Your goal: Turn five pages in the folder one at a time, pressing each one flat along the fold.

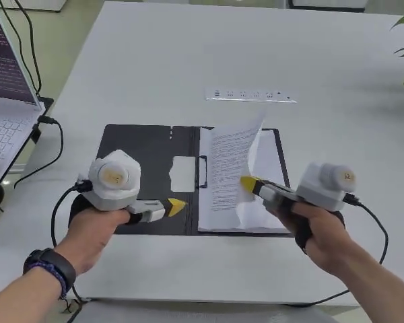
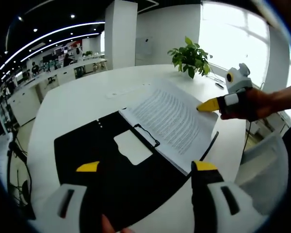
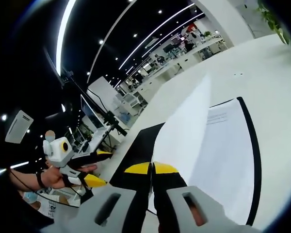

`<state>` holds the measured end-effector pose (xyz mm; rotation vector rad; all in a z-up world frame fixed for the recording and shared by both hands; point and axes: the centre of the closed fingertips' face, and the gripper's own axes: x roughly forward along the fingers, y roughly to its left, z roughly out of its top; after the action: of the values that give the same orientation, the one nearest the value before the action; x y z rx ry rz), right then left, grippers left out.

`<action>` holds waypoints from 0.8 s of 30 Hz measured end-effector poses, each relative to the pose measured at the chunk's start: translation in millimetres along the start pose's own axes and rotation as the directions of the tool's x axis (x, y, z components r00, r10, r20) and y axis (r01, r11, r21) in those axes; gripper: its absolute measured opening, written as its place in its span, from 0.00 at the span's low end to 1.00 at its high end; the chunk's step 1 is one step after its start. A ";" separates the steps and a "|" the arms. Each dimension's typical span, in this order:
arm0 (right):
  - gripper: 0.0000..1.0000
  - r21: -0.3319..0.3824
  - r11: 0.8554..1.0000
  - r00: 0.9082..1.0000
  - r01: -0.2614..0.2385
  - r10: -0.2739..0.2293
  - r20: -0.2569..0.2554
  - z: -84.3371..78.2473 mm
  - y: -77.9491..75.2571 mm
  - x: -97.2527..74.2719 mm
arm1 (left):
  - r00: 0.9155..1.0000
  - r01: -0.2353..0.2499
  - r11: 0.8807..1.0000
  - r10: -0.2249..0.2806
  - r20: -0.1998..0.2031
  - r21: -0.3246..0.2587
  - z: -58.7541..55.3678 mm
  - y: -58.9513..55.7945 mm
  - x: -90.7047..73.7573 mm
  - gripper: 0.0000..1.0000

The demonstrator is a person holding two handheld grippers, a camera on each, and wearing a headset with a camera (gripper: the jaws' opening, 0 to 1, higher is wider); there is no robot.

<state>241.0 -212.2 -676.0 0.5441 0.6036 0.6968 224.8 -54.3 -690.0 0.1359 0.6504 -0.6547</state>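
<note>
On the white worktop [image 1: 188,54], head view, we saw the folder [image 1: 145,158] open, right gripper [image 1: 249,183] holding one page [image 1: 230,158] raised. Left gripper view: left gripper [image 2: 145,167], fingers [image 2: 88,167] spread above the folder's left half. Right gripper view: fingers [image 3: 164,168] pinched on that page.

The left gripper [image 1: 176,206] is hovering at the near left and pointing right, its jaws standing wide apart. The right gripper [image 1: 248,183] is pointing left, its jaws clamping a page [image 1: 230,158].
</note>
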 end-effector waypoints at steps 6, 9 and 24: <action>0.00 -0.016 1.000 1.000 -0.020 0.020 -0.018 -2.7 11.1 12.8 | 1.000 -0.023 1.000 0.024 0.012 -0.011 -3.2 8.5 -11.6 0.74; 0.00 -0.021 0.999 0.999 -0.026 0.026 -0.023 -2.9 16.4 16.8 | 0.999 -0.030 0.999 0.031 0.027 -0.025 -3.8 10.7 -17.7 0.75; 0.00 0.015 0.998 0.998 -0.055 0.056 -0.015 -5.9 37.6 35.5 | 0.997 -0.054 0.996 0.058 0.051 -0.075 -12.8 19.6 -37.8 0.75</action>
<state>242.9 -160.8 -667.6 0.5712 0.6106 0.7502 207.2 -15.0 -679.1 0.0677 0.6165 -0.5772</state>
